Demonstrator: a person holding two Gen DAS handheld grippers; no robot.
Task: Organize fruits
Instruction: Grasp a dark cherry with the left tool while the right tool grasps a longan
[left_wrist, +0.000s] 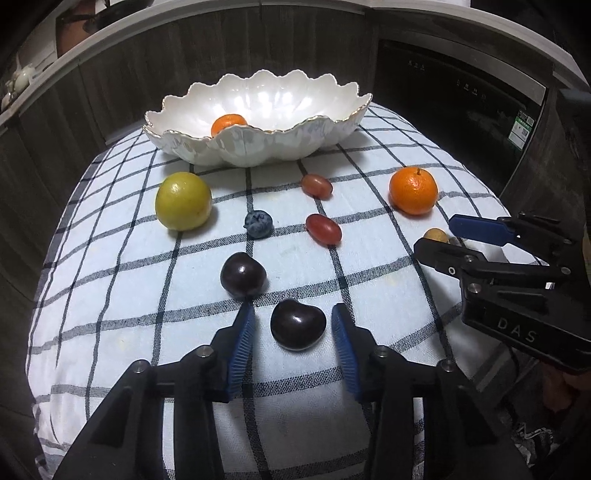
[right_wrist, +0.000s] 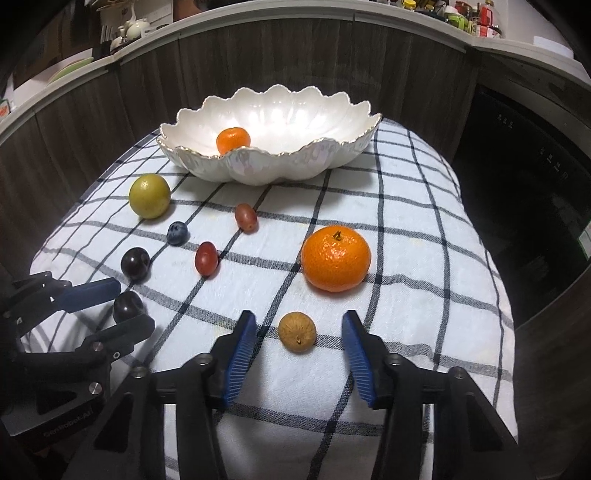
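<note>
Left wrist view: your left gripper (left_wrist: 293, 325) brackets the dark cherry (left_wrist: 297, 324), pads apart, not touching; white bowl (left_wrist: 317, 125) at 12 o'clock. Right wrist view: your right gripper (right_wrist: 299, 330) straddles the small brown fruit (right_wrist: 297, 332), pads clear; mandarin (right_wrist: 335, 257) at 1 o'clock.

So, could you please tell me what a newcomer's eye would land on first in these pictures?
Probably the scalloped white bowl at the far end of the checked cloth, with one mandarin inside. Next, the left gripper straddling a dark plum and the right gripper straddling a small brown fruit, neither touching.
</note>
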